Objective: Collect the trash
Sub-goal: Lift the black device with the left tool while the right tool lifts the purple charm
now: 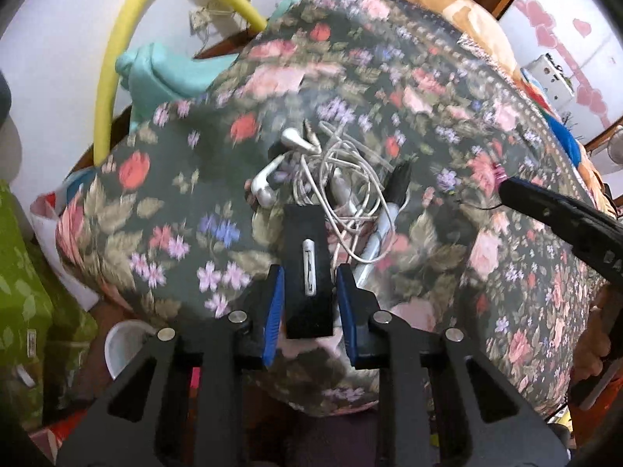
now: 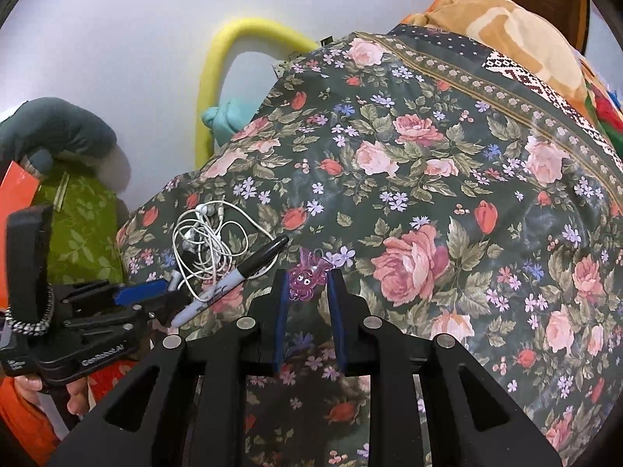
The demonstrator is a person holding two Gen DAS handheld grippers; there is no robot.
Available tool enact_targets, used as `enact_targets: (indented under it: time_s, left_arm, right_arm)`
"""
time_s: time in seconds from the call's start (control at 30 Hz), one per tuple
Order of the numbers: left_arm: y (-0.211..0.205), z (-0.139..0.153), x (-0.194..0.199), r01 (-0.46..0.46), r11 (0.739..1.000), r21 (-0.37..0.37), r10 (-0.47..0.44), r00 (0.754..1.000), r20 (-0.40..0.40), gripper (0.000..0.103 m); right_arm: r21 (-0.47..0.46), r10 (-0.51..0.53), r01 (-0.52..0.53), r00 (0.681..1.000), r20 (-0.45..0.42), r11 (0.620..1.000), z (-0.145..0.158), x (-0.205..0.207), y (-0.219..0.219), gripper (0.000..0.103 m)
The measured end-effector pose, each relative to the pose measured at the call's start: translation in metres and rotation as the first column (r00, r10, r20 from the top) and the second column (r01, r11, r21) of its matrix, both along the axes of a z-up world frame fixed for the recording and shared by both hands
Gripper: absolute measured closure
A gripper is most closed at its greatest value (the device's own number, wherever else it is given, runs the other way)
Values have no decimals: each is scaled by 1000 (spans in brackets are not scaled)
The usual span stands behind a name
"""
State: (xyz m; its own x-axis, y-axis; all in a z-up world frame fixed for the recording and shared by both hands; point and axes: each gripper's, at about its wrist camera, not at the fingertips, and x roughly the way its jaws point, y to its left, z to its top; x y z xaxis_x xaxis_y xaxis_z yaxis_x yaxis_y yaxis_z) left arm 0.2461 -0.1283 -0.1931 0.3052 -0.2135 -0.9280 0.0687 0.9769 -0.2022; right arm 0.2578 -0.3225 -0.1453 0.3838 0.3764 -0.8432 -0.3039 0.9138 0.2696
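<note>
On a dark floral bedspread lie tangled white earphones, a black-capped marker and a black rectangular device. My left gripper has its blue-padded jaws on either side of the black device, close to its sides. In the right wrist view the earphones and marker lie left of my right gripper, whose jaws flank a small purple octopus trinket. The left gripper also shows in the right wrist view, and the right gripper's finger in the left wrist view.
A yellow foam tube and teal cloth stand against the white wall behind the bed. A green leaf-patterned bag and a white cup sit at the left below the bed edge. Folded blankets lie at the far end.
</note>
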Motion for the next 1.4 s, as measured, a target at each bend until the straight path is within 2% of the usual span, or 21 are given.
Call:
enact_targets:
  time_s: [0.2, 0.33, 0.6, 0.73, 0.8, 0.87, 0.93, 1.1, 1.4]
  left_arm:
    - [4, 1, -14, 24, 999, -37, -24, 1000, -11, 73]
    - [3, 0, -20, 47, 999, 12, -47, 999, -7, 73]
    - [4, -5, -4, 10, 1000, 14, -10, 1000, -11, 73]
    - [0, -8, 5, 3, 998, 65, -4, 1000, 2, 73]
    - [3, -9, 6, -13, 998, 62, 13, 1000, 1, 73]
    - [5, -8, 3, -21, 998, 52, 21, 1000, 6, 79]
    - [7, -6, -1, -25, 998, 51, 24, 1000, 17, 79]
    - [14, 5, -17, -35, 998, 52, 33, 999, 43, 79]
    - [48, 50, -49, -83, 997, 4, 81, 987, 136, 79]
  right_arm:
    - [-1, -9, 9, 1000, -10, 1000, -3, -10, -3, 85]
    - [4, -14, 14, 1000, -21, 1000, -5, -13, -6, 85]
    - [-3, -7, 7, 999, -31, 1000, -11, -12, -4, 85]
    - [-2, -6, 5, 999, -38, 1000, -12, -11, -3, 85]
    - [-3, -6, 6, 999, -36, 1000, -10, -10, -2, 85]
    - [-1, -6, 6, 1000, -30, 1000, -7, -10, -1, 85]
    - [-2, -3, 3, 1000, -19, 1000, -2, -10, 1, 85]
    - [1, 7, -7, 1000, 13, 1000, 12, -14, 8, 85]
    - [0, 48, -48, 996, 80, 999, 45, -35, 40, 85]
